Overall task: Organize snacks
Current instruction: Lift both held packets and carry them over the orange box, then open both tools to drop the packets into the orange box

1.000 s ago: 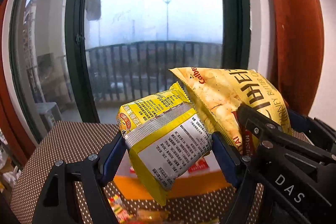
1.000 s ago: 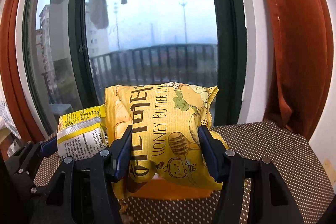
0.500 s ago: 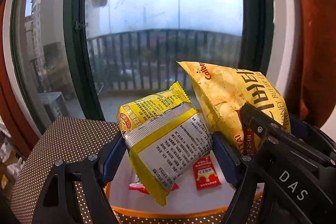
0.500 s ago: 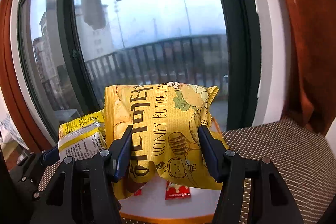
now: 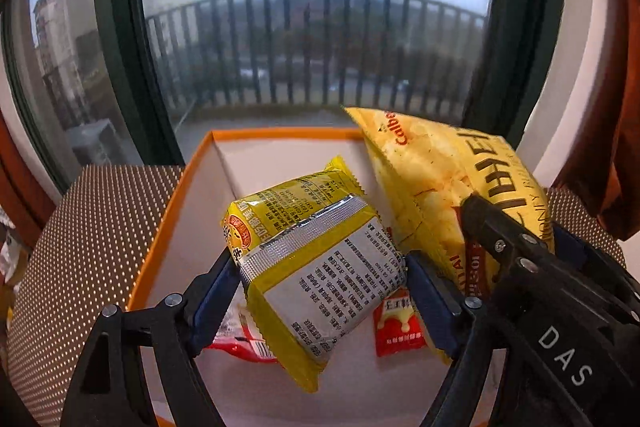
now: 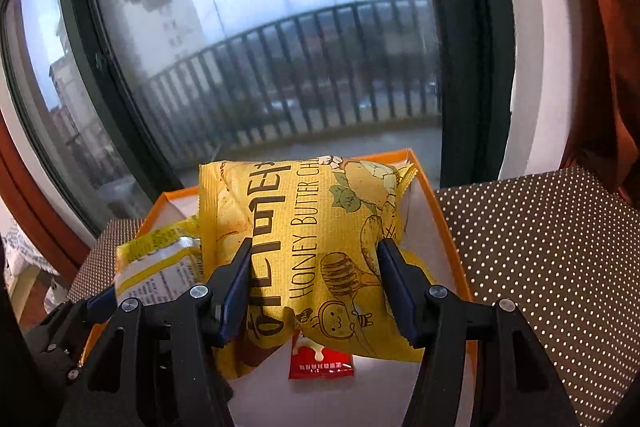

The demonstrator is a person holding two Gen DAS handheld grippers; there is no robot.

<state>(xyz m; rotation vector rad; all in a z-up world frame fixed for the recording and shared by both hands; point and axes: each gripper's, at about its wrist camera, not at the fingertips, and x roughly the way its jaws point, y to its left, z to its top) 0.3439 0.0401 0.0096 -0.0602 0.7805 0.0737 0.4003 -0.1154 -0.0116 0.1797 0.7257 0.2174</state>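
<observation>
Orange-rimmed box (image 5: 176, 211), directly below both packets; left gripper (image 5: 320, 291), jaws just widening, yellow snack packet (image 5: 316, 263) between them, long axis diagonal; right gripper (image 6: 314, 291) clamping honey butter chip bag (image 6: 304, 227), upright.

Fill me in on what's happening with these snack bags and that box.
A person is sorting snacks with a hand-held gripper in each hand. The left hand-held gripper has a yellow snack packet between its jaws, which have just been opening. The right hand-held gripper clamps a honey butter chip bag. Both hang over the orange box, which already holds red sachets.
</observation>
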